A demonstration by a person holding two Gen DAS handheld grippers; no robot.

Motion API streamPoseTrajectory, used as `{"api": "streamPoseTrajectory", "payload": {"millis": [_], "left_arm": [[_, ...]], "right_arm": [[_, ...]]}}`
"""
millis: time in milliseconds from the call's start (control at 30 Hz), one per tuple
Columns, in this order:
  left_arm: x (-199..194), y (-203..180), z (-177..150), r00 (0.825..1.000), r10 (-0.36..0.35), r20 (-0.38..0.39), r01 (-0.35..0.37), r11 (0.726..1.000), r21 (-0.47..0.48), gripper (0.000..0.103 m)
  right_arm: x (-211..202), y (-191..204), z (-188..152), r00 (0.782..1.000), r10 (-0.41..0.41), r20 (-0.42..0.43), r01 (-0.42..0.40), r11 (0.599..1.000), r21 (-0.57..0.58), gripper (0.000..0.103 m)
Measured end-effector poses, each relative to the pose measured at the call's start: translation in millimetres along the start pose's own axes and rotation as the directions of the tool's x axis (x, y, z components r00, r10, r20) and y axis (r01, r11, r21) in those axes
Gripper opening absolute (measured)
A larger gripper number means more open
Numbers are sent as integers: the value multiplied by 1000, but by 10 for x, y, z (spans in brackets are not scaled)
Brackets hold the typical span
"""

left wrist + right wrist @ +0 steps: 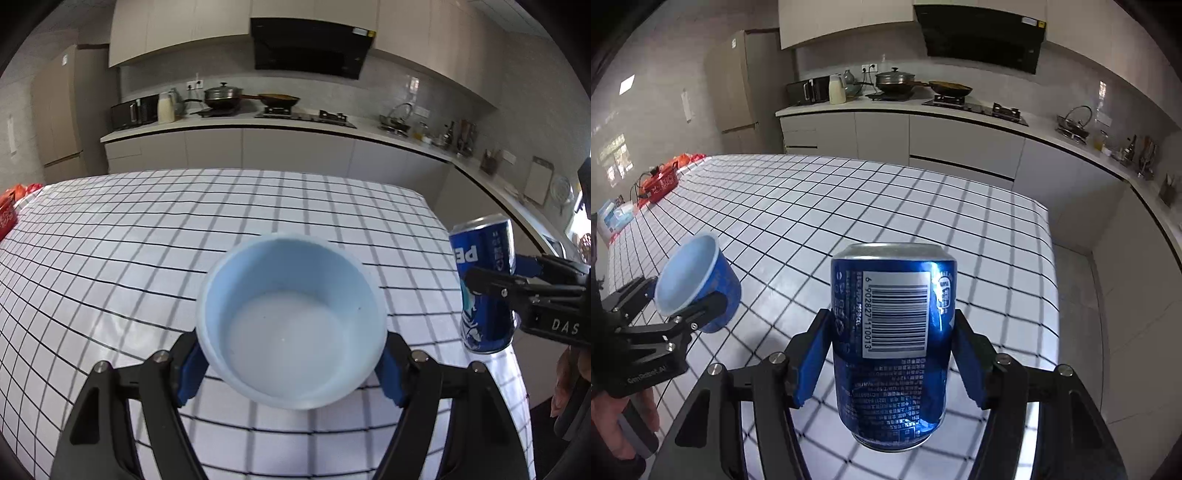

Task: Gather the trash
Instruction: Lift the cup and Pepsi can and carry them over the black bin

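Nearest to the left wrist camera, the left gripper (pixel 291 363) has its two blue pads pressed on both sides of a pale blue paper cup (pixel 290 321). The cup is held above the checked tablecloth (pixel 147 236), its open mouth turned toward the camera, and the white inside looks empty. From the right wrist camera the same cup (pixel 698 282) is at about 9 o'clock, tilted, with a darker blue outer wall, and the left gripper (pixel 689 306) clamps it there too.

The right gripper (pixel 892 354) pinches a blue Pepsi can (pixel 892 347) at its middle, one blue pad on each side. The can stands upright between the fingers and its bottom hangs free over the cloth, not touching it. The barcode faces the camera. In the left wrist view this can (pixel 485 284) is at 3 o'clock, near the right edge of the table, with the right gripper (pixel 491 286) coming in from the side.

At 10 o'clock in the right wrist view, at the far left end of the table, there is a red basket (pixel 663 181). Beyond the table runs the kitchen counter (pixel 229 123) at 12 o'clock, with a lidded pot (pixel 223 94) and a frying pan (pixel 279 99) on the stove, and the black range hood (pixel 310 48) above them.
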State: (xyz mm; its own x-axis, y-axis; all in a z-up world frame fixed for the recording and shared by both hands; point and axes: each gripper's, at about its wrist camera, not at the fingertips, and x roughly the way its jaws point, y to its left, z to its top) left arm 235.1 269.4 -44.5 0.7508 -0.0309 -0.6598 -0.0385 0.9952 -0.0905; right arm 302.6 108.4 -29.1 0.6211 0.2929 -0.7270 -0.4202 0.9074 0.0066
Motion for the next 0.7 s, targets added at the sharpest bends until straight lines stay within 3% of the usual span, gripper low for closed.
{"api": "streamPoseTrajectory", "payload": {"millis": [467,700], "left_arm": [[-208,-570,-157,1000,-26,-1,26,999,38,77],[-310,-914,-251,998,-59,-3,59,996,67,77]], "right_arm": [[-581,-466,-406,998,48,41,-49,998,26,63],[-833,-684,-599,999,16,40,-18,999,40,63]]}}
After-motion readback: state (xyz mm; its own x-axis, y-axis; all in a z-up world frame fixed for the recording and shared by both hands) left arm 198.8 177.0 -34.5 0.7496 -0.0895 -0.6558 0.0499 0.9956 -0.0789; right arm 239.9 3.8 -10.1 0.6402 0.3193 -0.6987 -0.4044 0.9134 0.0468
